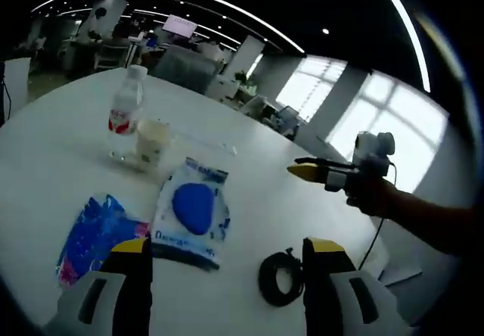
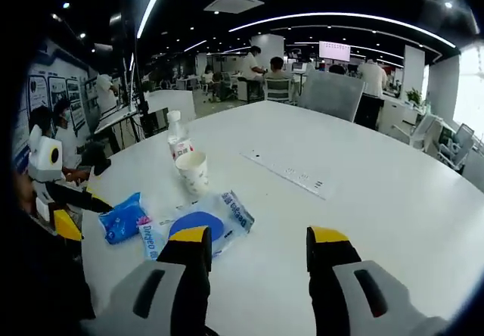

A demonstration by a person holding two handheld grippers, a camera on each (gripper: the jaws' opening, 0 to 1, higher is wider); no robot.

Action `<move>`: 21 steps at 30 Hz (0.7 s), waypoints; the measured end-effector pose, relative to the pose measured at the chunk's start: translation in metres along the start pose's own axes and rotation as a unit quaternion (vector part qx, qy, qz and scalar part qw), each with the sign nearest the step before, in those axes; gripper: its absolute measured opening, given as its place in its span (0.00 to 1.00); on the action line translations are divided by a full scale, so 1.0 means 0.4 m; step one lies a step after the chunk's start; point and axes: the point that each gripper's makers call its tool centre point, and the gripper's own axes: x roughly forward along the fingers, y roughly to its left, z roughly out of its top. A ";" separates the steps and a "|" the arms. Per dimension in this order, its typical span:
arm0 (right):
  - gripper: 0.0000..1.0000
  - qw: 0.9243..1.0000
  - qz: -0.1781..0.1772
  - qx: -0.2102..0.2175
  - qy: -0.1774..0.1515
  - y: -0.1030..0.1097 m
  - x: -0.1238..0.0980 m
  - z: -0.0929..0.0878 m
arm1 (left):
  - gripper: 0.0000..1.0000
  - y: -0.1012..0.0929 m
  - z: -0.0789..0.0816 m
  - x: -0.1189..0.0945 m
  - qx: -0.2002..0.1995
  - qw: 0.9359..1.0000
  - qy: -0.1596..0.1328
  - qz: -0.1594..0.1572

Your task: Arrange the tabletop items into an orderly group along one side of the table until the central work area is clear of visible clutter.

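Note:
Four items lie grouped on the white round table (image 1: 60, 154). A clear water bottle (image 1: 127, 109) with a red label stands beside a paper cup (image 1: 153, 143). Nearer lie a clear packet with a blue pad (image 1: 193, 211) and a blue packet (image 1: 94, 234). A black coiled cable (image 1: 280, 275) lies by my left gripper (image 1: 227, 249), which hovers open just short of the packets. My right gripper (image 1: 301, 172) comes in from the right, held by a hand. In the right gripper view my right gripper (image 2: 259, 238) is open above the table, near the clear packet (image 2: 204, 222), the cup (image 2: 193, 172), the bottle (image 2: 178, 141) and the blue packet (image 2: 122, 219). The left gripper (image 2: 76, 209) is at the left edge.
A flush socket panel (image 2: 291, 175) sits in the table (image 2: 378, 200) top beyond the items. Office chairs, desks and seated people (image 2: 276, 67) stand behind the table's far edge. Bright windows (image 1: 355, 101) are on one side.

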 end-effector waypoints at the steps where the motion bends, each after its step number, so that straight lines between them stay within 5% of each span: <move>1: 0.42 1.000 0.000 -0.002 -0.001 0.001 0.004 0.001 | 0.78 0.001 -0.002 0.002 -0.002 1.000 0.001 0.001; 8: 0.26 1.000 0.014 -0.021 0.000 0.012 0.062 0.006 | 0.73 0.006 -0.045 0.034 -0.043 0.999 0.027 0.004; 15: 0.28 1.000 0.014 -0.022 0.012 0.002 0.112 -0.017 | 0.69 0.020 -0.075 0.064 -0.115 0.993 0.040 0.006; 21: 0.24 0.999 0.027 -0.037 0.011 0.008 0.139 -0.031 | 0.65 0.009 -0.095 0.078 -0.125 0.991 0.054 0.001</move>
